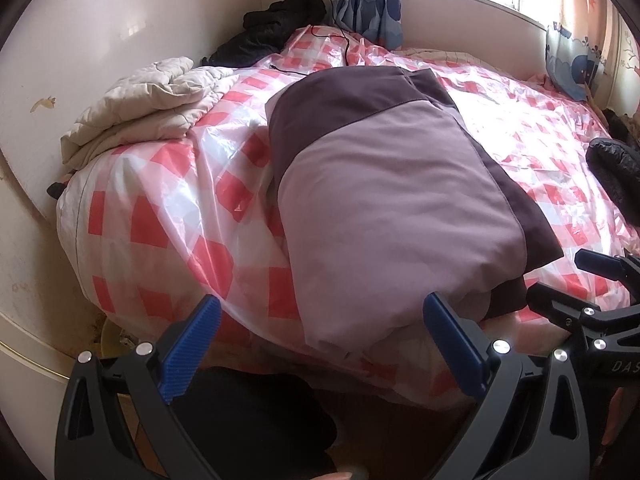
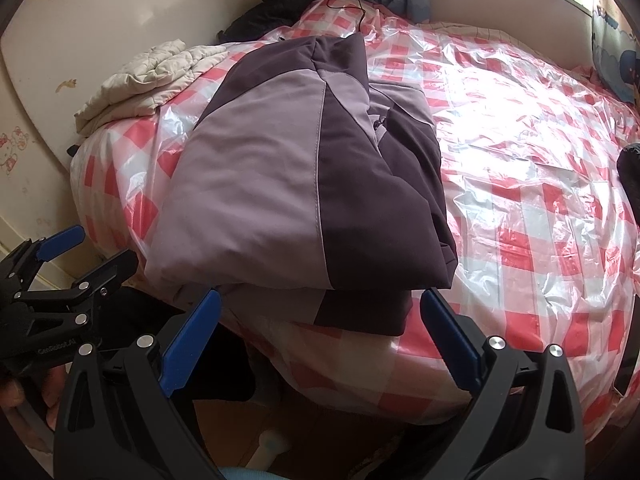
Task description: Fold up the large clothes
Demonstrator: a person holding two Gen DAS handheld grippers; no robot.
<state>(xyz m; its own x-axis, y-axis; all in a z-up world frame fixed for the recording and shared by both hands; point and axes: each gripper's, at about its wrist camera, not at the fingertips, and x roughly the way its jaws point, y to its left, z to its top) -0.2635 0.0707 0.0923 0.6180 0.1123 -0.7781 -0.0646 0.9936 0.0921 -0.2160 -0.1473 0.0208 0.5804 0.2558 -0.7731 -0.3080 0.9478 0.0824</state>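
— Two grippers, both with the fingers spread apart and nothing between them. Do you agree?

— Yes. The left gripper (image 1: 322, 350) and the right gripper (image 2: 320, 340) hang just off the near edge of the bed (image 2: 540, 208), side by side, and neither touches cloth.

— And the jacket (image 2: 280, 176)?

— It lies straight ahead of both, already folded into a thick bundle on the checked plastic cover (image 1: 168, 216). Its long axis runs away from the grippers, toward the window side of the bed, and its near end hangs a little over the edge.

— Which gripper is nearer?

— Hard to say; they look about equal. The near end sits between the right gripper's fingers in its view, but in the left view it is toward the right finger (image 1: 454, 346). I judge the next move goes forward along that axis, each gripper taking one near corner.
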